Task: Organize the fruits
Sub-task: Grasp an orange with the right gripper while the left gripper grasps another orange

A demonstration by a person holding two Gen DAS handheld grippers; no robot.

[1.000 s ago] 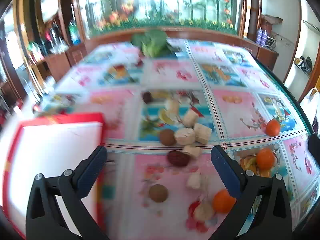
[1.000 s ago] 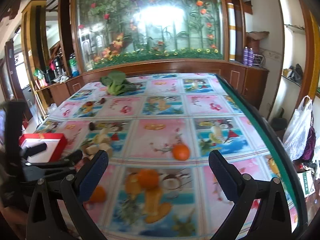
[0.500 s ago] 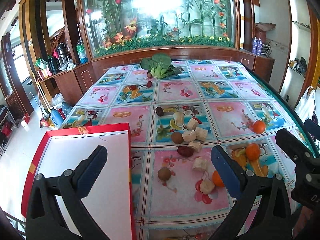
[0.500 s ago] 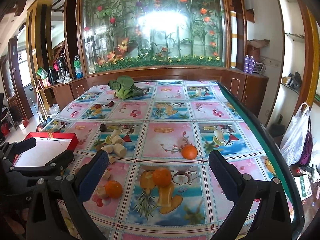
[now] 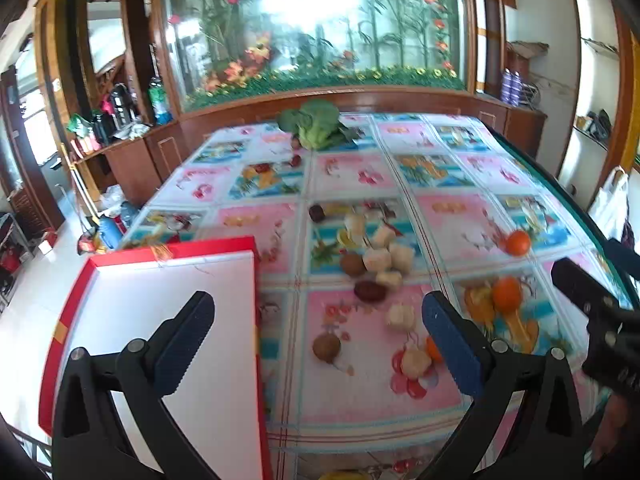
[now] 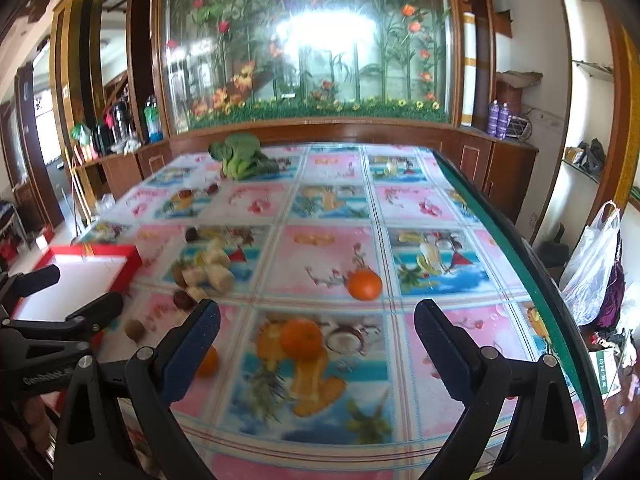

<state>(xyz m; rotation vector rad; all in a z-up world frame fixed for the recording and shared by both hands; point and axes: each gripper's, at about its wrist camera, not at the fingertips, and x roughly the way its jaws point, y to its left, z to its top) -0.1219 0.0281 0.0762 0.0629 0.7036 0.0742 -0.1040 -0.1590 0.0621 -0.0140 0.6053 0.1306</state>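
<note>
Three oranges point(image 6: 364, 285) point(image 6: 301, 338) point(image 6: 208, 360) lie on the fruit-print tablecloth. To their left are pale fruit chunks point(image 5: 388, 256), brown round fruits point(image 5: 326, 347) and a dark red one point(image 5: 370, 291). A red box with a white inside point(image 5: 160, 300) sits at the table's left corner. My left gripper point(image 5: 316, 332) hovers open over the box edge and the scattered fruit, holding nothing. My right gripper point(image 6: 318, 332) is open above the table, with the middle orange ahead between its fingers. Each gripper shows in the other's view point(image 5: 600, 312) point(image 6: 60, 320).
A leafy green vegetable point(image 6: 240, 156) and small dark fruits point(image 5: 296, 160) lie at the far end. The table's green right edge point(image 6: 520, 260) drops to the floor, where a plastic bag point(image 6: 592, 272) hangs. Wooden cabinets line the back and left.
Both grippers drew back and up from the table a second ago. Since then both views have shifted slightly and are blurred. No fruit has moved and both grippers stayed open.
</note>
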